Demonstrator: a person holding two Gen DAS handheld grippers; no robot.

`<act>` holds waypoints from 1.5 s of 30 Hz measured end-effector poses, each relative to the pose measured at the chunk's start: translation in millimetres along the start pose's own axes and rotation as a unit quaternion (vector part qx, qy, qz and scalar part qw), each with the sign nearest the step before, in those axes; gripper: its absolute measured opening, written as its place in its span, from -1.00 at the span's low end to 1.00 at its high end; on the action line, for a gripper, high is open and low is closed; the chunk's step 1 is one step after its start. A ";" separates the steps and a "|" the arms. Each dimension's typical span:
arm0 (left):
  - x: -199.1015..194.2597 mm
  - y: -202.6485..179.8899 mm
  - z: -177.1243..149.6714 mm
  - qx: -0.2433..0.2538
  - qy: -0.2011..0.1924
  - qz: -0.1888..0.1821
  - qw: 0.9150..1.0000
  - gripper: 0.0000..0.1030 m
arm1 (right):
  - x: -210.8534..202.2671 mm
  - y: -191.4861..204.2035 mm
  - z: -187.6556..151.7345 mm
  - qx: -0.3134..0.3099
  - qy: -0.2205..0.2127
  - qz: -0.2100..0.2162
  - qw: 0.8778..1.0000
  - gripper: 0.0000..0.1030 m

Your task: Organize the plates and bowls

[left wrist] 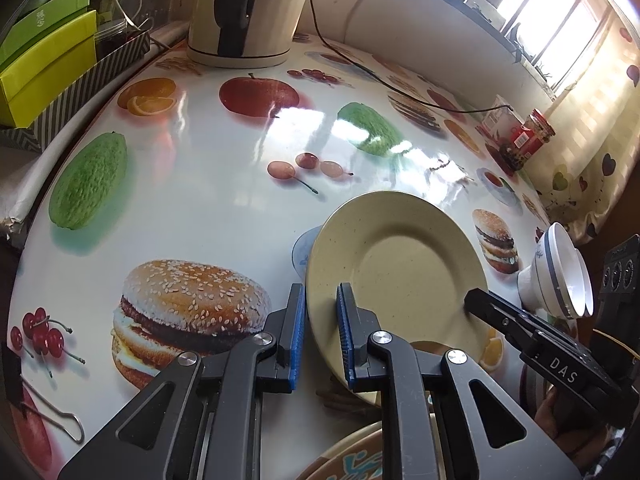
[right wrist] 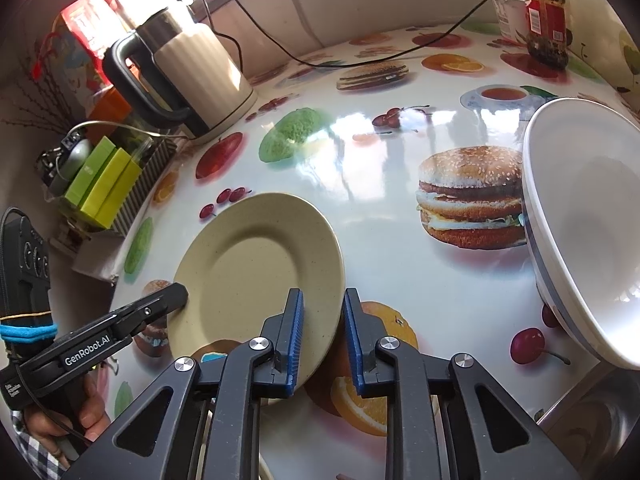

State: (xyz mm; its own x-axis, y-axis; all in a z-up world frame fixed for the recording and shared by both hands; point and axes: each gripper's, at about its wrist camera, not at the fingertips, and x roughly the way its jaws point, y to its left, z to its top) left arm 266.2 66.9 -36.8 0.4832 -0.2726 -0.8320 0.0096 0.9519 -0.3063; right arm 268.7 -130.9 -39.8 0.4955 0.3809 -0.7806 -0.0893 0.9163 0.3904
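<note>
A round table [left wrist: 224, 148] covered in a glossy cloth printed with burgers, apples, oranges and cherries fills both wrist views. Near its front edge a cream plate [left wrist: 400, 276] is gripped from two sides and sits tilted rather than flat. The left gripper [left wrist: 322, 334] is nearly closed, its blue-padded fingers pinching the plate's left rim, one pad above and one below. The right gripper [right wrist: 323, 340] is likewise almost shut on the plate's opposite rim; in the left view only its black tip shows, resting on the plate edge. To the right of the plate a white bowl [right wrist: 588, 232] with a grey band under its rim stands tipped on its side, its opening facing the plate; what props it up cannot be told. At the far side of the table stands a cream electric kettle [right wrist: 192, 76] with a black handle, and its black cord [right wrist: 360, 62] trails across the cloth. A jar [right wrist: 546, 20] with a red label sits near the far right edge. Green and yellow boxes [left wrist: 48, 60] fill a striped tray at the left. A hand [right wrist: 86, 408] grips the left tool's handle
</note>
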 end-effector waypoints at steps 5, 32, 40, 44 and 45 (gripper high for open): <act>-0.8 0.3 -0.1 -0.001 -0.001 -0.001 1.000 -0.68 | -1.3 0.7 -0.2 -0.001 -0.003 0.000 1.000 -0.63; -20.8 -9.9 -2.7 0.011 -0.024 -0.001 1.000 -0.68 | -19.9 -3.3 -3.2 0.012 -0.039 0.023 0.999 -0.63; -33.6 -14.3 -6.4 0.012 -0.035 -0.004 0.999 -0.68 | -31.9 -1.6 -4.7 0.010 -0.050 0.029 0.998 -0.63; -40.1 -16.1 -10.8 0.012 -0.038 -0.005 0.999 -0.68 | -39.0 -0.2 -7.5 0.009 -0.054 0.033 0.998 -0.63; -41.9 -17.0 -12.2 0.013 -0.039 -0.005 0.999 -0.68 | -40.6 0.0 -8.4 0.009 -0.054 0.034 0.998 -0.63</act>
State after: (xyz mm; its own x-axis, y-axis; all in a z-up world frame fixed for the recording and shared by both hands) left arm 235.1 60.4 -2.3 0.5491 -0.2710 -0.7906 0.0367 0.9529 -0.3011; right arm 241.3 -145.4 -12.2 0.5789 0.4251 -0.6958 -0.1104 0.8864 0.4497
